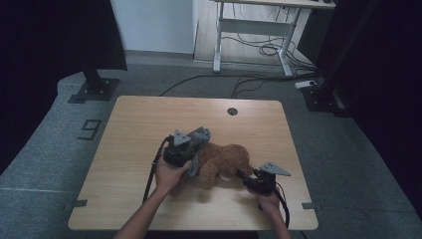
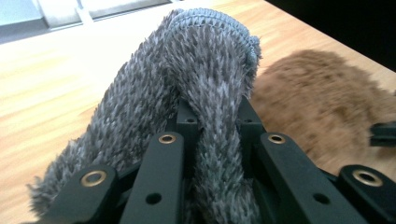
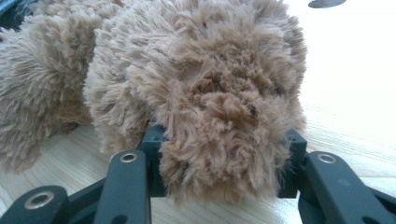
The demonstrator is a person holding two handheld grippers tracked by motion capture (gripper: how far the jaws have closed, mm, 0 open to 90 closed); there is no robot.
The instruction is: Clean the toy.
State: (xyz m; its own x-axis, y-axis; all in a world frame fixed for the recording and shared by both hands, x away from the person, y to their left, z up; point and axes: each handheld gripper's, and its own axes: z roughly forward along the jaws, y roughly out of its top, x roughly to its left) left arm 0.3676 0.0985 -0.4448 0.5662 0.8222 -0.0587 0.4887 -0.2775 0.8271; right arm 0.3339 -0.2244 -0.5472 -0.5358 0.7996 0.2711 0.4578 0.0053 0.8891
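A brown plush bear (image 1: 224, 157) lies on its side in the middle of the wooden table (image 1: 144, 117). A grey fuzzy piece of fabric (image 1: 201, 133) hangs over the bear's left end. My left gripper (image 1: 194, 144) is shut on it, with a fold of the grey fabric (image 2: 205, 56) pinched between the jaws of the left gripper (image 2: 215, 112) and the bear (image 2: 317, 98) just beyond. My right gripper (image 1: 242, 174) is at the bear's right end. In the right gripper view, the jaws of the right gripper (image 3: 222, 140) press on both sides of the bear's head (image 3: 210, 88).
A round cable hole (image 1: 232, 111) sits near the table's far edge. Beyond the table stand a white desk frame (image 1: 259, 25) with floor cables (image 1: 259, 50), and black stand bases at left (image 1: 94, 89) and right (image 1: 323, 97).
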